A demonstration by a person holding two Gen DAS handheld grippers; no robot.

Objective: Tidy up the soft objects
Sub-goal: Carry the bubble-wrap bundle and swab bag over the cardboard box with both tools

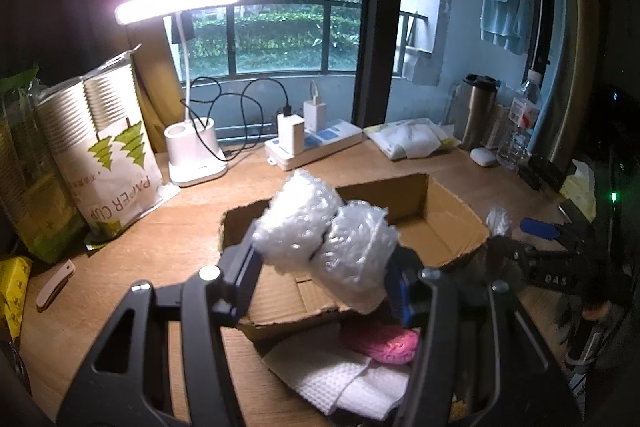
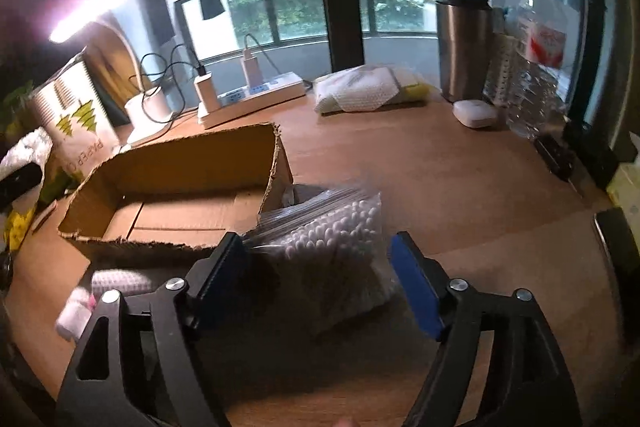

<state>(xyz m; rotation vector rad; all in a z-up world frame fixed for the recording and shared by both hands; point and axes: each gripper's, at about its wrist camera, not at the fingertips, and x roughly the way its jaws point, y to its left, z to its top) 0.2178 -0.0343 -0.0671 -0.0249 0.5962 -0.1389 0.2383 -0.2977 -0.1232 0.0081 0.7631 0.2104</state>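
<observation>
Left gripper (image 1: 324,267): jaws partly closed, the dark pads pressing from both sides on a crumpled wad of bubble wrap (image 1: 326,235), which is pinched at its middle and bulges out above and below the grip. The gripper points forward and downward, holding the wad in the air over the near edge of an open cardboard box (image 1: 448,223). The box stands on a wooden desk (image 1: 188,227) with its torn rim upward; its floor is bare cardboard.

Right gripper (image 2: 320,283): jaws spread wide, tilted down toward the desk. A clear zip bag of cotton swabs (image 2: 332,247) lies between the blue-padded fingers (image 2: 416,291), on the desk just beside the box's right wall. A clear gap shows between the right pad and the bag; the left pad stands close against the bag's edge, and contact there cannot be told. In the left wrist view this gripper appears at the far right, beyond the box.

Other soft items: a pink knitted piece (image 1: 390,345) and a white waffle-weave cloth (image 1: 340,383) lie on the desk in front of the box, below the left gripper.

Background: a lit desk lamp (image 1: 180,3), a pack of paper cups (image 1: 108,151), a power strip (image 1: 316,145), a steel tumbler (image 2: 464,47) and a water bottle (image 2: 540,59) at the desk's far edge.
</observation>
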